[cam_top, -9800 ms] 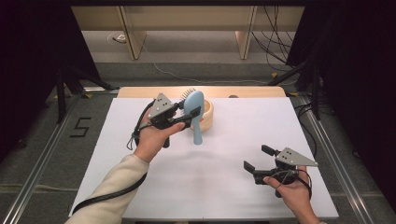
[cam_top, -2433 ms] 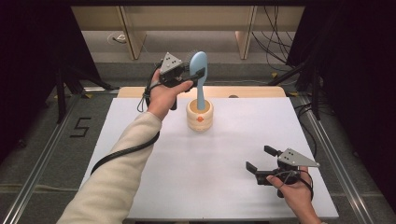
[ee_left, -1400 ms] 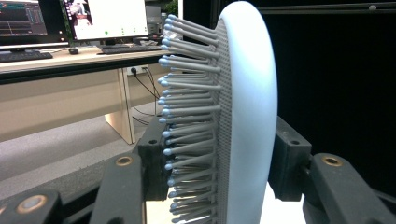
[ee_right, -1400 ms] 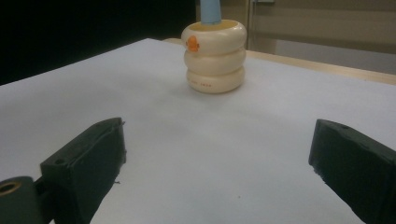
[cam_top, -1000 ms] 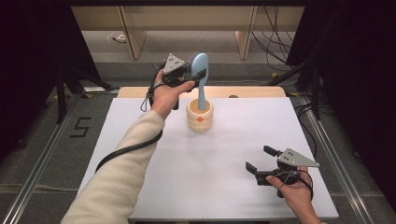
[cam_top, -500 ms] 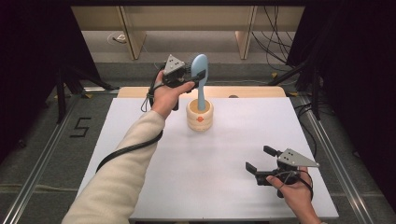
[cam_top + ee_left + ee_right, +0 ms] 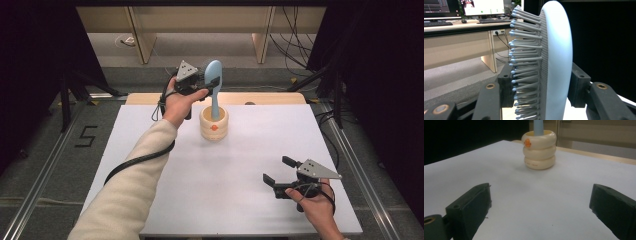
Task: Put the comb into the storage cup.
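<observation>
A light-blue hairbrush (image 7: 214, 80) stands upright with its handle inside a cream ringed holder (image 7: 214, 124) at the back middle of the white table. My left gripper (image 7: 206, 82) is shut on the brush's head; in the left gripper view its jaws press the bristle side and the smooth back of the hairbrush (image 7: 554, 62). My right gripper (image 7: 277, 170) rests low near the front right of the table, open and holding nothing. The right gripper view looks across the table at the holder (image 7: 539, 150), which bears an orange mark, with the blue handle (image 7: 538, 127) rising from it.
The white table top (image 7: 225, 185) lies between the holder and the right gripper. A wooden strip (image 7: 270, 98) runs along the table's far edge. Beyond it are desk legs and cables on the floor. A black cable trails from the left gripper along the sleeve.
Since the oldest frame the brush went from lying against the holder to standing upright in it. Over the last second nothing has visibly moved.
</observation>
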The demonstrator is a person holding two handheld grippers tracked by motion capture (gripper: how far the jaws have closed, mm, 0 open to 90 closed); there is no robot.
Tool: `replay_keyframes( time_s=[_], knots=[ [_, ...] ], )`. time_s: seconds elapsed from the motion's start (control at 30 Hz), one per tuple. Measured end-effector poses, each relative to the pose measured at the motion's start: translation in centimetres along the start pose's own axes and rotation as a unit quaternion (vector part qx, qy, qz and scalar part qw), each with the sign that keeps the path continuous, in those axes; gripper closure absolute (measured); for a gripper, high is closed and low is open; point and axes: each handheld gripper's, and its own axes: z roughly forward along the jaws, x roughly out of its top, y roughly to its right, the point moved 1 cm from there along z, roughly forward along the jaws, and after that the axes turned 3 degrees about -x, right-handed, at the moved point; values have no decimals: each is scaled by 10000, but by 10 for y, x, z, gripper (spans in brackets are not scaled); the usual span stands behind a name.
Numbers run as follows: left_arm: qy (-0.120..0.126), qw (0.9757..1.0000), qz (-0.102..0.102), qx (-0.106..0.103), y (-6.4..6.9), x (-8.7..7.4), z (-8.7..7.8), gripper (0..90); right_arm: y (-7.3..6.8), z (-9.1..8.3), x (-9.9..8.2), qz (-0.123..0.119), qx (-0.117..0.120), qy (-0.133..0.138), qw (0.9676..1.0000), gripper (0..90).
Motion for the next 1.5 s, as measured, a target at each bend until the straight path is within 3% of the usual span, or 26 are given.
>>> replay_keyframes(
  time_s=[1.5],
  knots=[
    [-110,9999,-80,57,-4,-13,8,494,0,1,-1,7,14,-11,10000,49]
  ],
)
